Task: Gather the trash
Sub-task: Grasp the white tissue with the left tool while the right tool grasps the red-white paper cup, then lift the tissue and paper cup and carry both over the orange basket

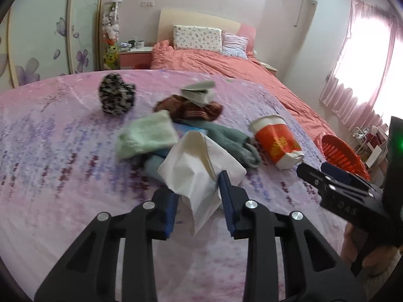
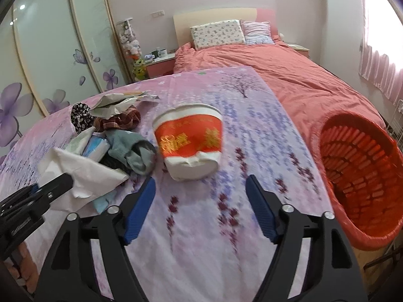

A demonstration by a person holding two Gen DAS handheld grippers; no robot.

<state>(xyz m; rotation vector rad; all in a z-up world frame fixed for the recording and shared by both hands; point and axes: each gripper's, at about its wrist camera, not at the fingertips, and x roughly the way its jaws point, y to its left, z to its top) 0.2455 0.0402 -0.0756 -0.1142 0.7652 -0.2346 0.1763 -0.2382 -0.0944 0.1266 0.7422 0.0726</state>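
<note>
A crumpled white tissue [image 1: 199,173] lies at the near edge of a pile on the pink bedspread. My left gripper [image 1: 199,196] has its jaws around the tissue's lower part, with a gap still showing on each side. The tissue also shows in the right wrist view [image 2: 83,171]. A crushed red and white paper cup [image 2: 190,143] lies on its side, also seen in the left wrist view [image 1: 277,141]. My right gripper [image 2: 201,201] is open and empty just in front of the cup. A red basket [image 2: 360,173] stands at the right.
The pile holds a pale green cloth [image 1: 146,136], grey-blue socks [image 2: 133,148], a brown checked cloth [image 1: 191,110], a black and white speckled item [image 1: 115,97] and crumpled grey paper [image 1: 199,91]. A coral duvet [image 2: 289,75] and pillows lie beyond.
</note>
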